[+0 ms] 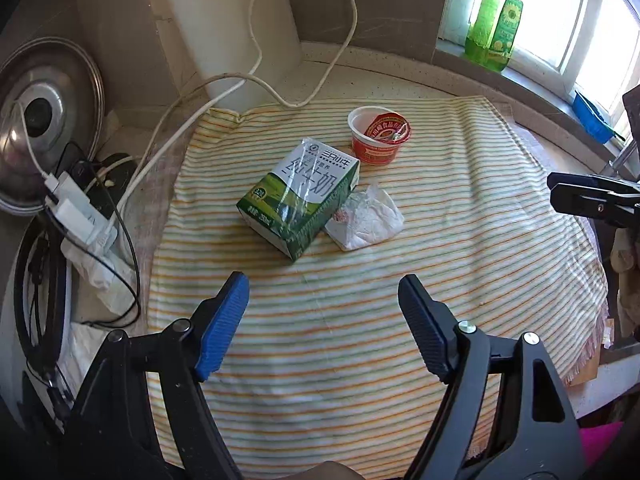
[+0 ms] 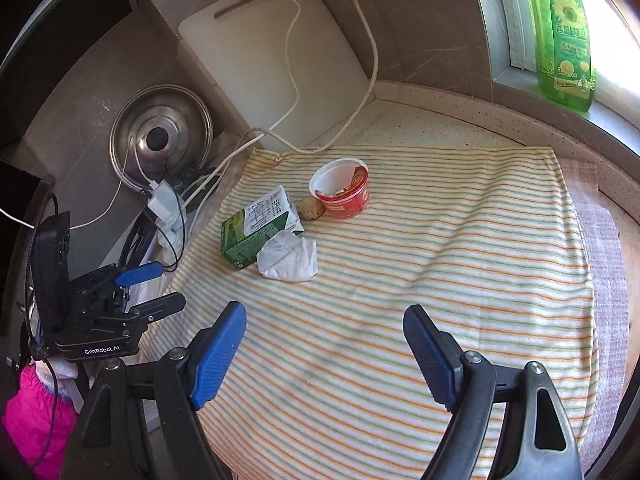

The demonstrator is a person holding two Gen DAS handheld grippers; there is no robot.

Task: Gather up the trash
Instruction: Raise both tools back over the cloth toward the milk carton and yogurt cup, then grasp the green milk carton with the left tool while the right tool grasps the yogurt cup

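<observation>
Toward the cloth's far-left corner you see a toppled green milk carton (image 1: 298,196), crumpled tissue (image 1: 366,218) touching it, an open red cup (image 1: 379,134) behind.

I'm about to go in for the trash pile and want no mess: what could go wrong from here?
1. The red yogurt cup stands open with its foil lid peeled back; a clumsy pinch could tip it and spill any residue onto the striped cloth.
2. The crumpled tissue touches the milk carton, so grabbing one may drag the other.
3. The small brown scrap is hidden behind the carton in the left wrist view and easily missed.
</observation>
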